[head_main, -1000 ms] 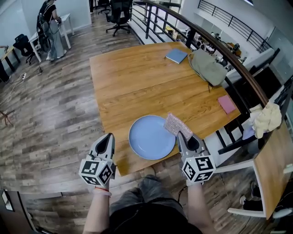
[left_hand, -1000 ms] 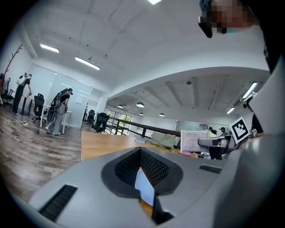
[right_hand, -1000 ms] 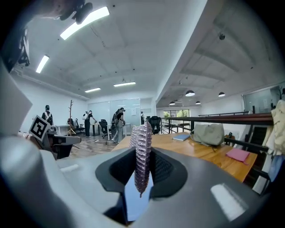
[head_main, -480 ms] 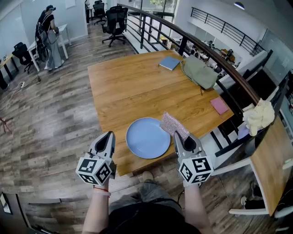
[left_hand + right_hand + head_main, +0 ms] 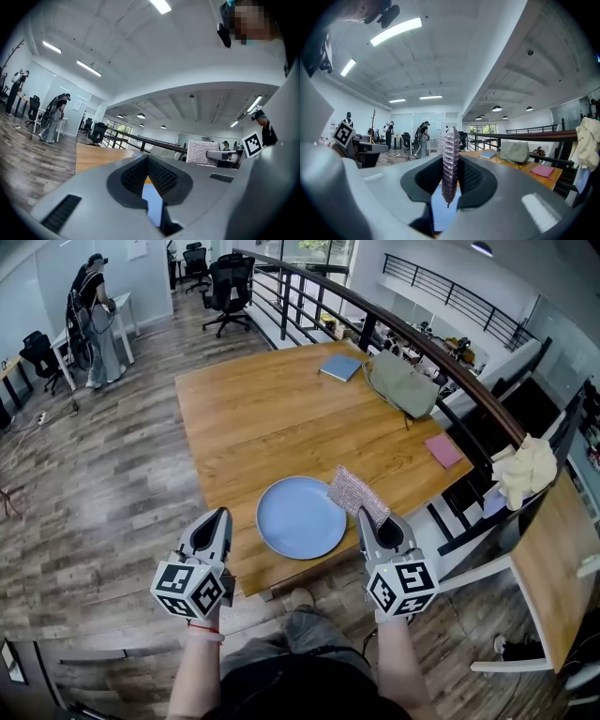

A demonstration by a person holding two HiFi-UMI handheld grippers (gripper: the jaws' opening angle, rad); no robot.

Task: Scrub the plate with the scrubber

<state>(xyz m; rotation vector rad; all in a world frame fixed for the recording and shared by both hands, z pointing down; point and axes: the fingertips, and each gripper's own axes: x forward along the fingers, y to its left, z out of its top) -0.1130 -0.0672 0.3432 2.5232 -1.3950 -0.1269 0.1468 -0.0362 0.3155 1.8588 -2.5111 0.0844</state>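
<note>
A round light-blue plate (image 5: 300,517) lies near the front edge of the wooden table (image 5: 272,418). My right gripper (image 5: 372,517) is shut on a pinkish-silver mesh scrubber (image 5: 355,492), which sticks up edge-on between its jaws (image 5: 450,164) just above the plate's right rim. The plate's blue surface (image 5: 443,211) shows below those jaws. My left gripper (image 5: 219,518) hovers off the table's front left edge, left of the plate, shut with nothing in it. From the left gripper view its pads (image 5: 159,176) meet, and the scrubber (image 5: 202,152) shows to the right.
On the far side of the table lie a blue book (image 5: 339,367), a grey-green bag (image 5: 401,382) and a pink notebook (image 5: 442,451). A dark railing (image 5: 422,343) runs behind them. A chair (image 5: 473,517) stands at the right, and a cream cloth (image 5: 525,470) lies on a neighbouring desk. A person (image 5: 89,315) stands far left.
Both grippers keep their places beside the plate, the right still holding the scrubber at the plate's right rim. Only the head view has shifted a little.
</note>
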